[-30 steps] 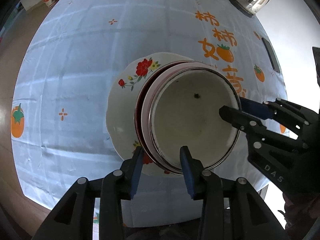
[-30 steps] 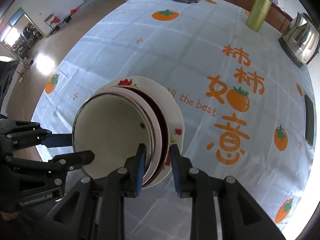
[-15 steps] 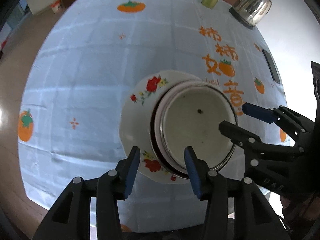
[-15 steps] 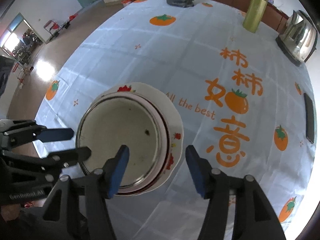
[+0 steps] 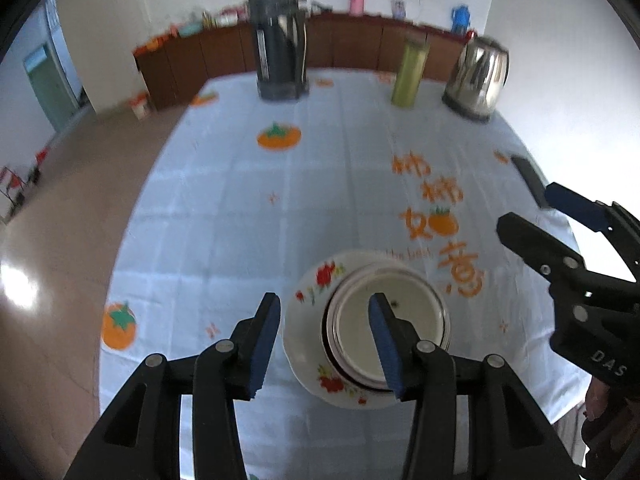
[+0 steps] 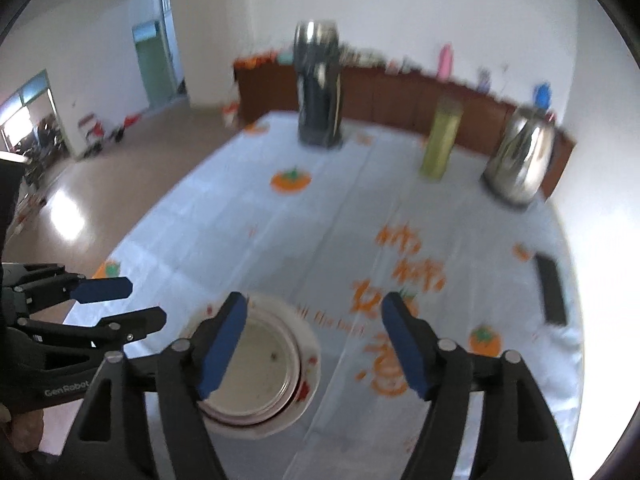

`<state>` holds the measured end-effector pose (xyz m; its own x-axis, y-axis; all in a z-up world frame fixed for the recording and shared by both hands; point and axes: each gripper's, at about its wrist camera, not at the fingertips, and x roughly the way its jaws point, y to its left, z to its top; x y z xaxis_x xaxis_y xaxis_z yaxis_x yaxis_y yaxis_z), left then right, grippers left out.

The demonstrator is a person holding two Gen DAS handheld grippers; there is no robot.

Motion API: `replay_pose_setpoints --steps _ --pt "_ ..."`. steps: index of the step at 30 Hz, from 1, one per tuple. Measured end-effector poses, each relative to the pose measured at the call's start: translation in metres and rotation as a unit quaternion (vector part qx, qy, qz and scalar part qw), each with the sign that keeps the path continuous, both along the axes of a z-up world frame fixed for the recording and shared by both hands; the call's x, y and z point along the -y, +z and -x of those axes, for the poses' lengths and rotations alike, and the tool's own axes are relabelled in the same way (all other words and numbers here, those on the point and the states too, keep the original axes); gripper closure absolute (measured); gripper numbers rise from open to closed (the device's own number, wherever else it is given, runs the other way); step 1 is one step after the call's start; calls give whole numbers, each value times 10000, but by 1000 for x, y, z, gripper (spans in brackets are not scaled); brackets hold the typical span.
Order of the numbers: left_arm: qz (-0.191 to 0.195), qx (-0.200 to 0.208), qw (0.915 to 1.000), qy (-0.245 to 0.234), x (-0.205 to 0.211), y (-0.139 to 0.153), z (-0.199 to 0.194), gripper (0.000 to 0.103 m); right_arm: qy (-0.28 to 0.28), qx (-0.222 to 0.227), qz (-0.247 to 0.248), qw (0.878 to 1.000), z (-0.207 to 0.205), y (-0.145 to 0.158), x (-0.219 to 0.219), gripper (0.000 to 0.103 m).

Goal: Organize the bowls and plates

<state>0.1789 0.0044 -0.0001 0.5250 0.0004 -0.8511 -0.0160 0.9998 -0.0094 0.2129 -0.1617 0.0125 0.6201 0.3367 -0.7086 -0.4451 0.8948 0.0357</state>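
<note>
A stack of nested bowls [image 5: 400,328] with a cream inside sits on a white floral plate [image 5: 304,320] on the tablecloth near the table's front edge. My left gripper [image 5: 324,320] hovers above the stack, open, with nothing between its pads. My right gripper [image 6: 316,312] is also lifted clear; its jaws are opening and hold nothing. The bowls [image 6: 260,368] and plate [image 6: 310,364] lie below its left finger. Each gripper shows in the other's view: the right gripper [image 5: 532,216] on the right, the left gripper [image 6: 140,302] on the left.
At the table's far end stand a dark thermos [image 5: 278,40], a green tumbler [image 5: 408,72] and a steel kettle [image 5: 478,76]. A black phone [image 5: 530,178] lies at the right edge. The pale blue cloth [image 5: 280,208] carries orange prints. Floor lies beyond the left edge.
Both grippers have let go of the bowl rim, opened wider, risen and tilted up toward the room. The stack stays put on the plate.
</note>
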Motion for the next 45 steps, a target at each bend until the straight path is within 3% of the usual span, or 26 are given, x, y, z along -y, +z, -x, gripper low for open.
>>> replay_pose_setpoints --steps 4,9,45 --pt "-94 447 9990 5 4 18 7 46 -96 486 -120 9987 10 20 4 24" --pt "-91 646 9978 -64 9 27 11 46 -147 601 -183 9979 17 28 8 22" --pt "-118 841 9963 -154 20 40 35 46 -266 692 -243 9970 52 42 24 18"
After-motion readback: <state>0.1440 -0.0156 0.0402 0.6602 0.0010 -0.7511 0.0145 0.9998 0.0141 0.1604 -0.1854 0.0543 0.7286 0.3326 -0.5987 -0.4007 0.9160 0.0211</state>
